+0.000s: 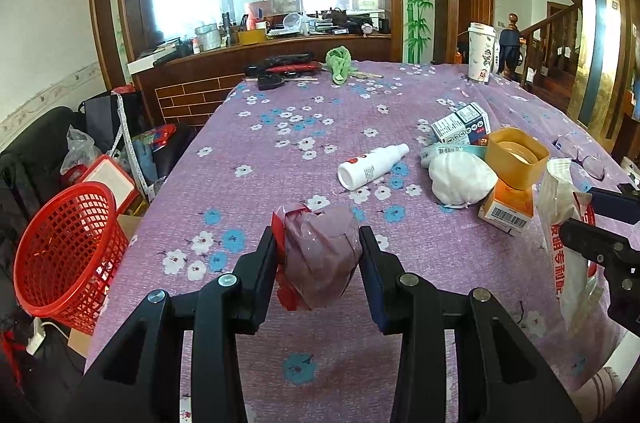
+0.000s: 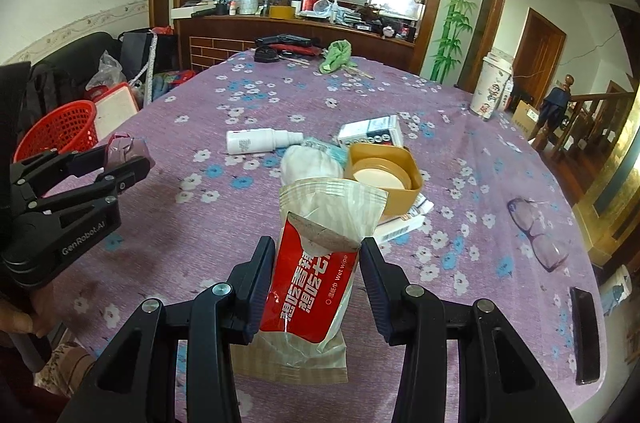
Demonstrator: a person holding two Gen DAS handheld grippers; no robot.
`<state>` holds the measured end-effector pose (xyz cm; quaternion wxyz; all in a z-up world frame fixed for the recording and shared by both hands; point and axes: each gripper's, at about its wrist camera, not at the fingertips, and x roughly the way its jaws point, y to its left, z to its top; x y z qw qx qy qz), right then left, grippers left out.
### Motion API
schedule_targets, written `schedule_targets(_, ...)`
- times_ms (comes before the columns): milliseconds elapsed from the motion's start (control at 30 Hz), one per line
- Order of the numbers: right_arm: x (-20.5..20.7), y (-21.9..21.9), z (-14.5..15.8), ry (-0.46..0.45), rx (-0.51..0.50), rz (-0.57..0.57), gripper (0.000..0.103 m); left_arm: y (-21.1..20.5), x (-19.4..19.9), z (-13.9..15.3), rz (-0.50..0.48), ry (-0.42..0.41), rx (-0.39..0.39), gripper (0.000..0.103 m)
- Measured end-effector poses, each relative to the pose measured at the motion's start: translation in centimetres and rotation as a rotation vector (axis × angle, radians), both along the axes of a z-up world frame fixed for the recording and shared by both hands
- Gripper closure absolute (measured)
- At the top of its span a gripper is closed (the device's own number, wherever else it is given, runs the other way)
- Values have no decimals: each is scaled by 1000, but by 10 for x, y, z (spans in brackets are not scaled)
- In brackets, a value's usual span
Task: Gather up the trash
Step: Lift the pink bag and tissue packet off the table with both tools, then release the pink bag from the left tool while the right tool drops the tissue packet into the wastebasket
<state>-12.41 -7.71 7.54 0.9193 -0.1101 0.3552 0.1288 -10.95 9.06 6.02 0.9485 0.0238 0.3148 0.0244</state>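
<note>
My left gripper is shut on a crumpled clear-and-red plastic wrapper, held above the purple flowered tablecloth. In the right wrist view the same gripper appears at the left with the wrapper between its fingers. My right gripper is shut on a red-and-white wet wipe packet, standing upright between the pads; that packet also shows at the right in the left wrist view. A red mesh basket stands beside the table at the left, low down.
On the cloth lie a white spray bottle, a white crumpled wad, a yellow tub on an orange box, medicine boxes, glasses, a phone, a paper cup and a green cloth.
</note>
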Motion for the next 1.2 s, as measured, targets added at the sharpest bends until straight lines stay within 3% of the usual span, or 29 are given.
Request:
schedule_targets(833,10,47,10,48,47,118,56,42,-11,5,75,-24,-39,65)
schedule_targets(1200,34,119,36,114,164,309,56,118,-26,31,227,-76,-72,65)
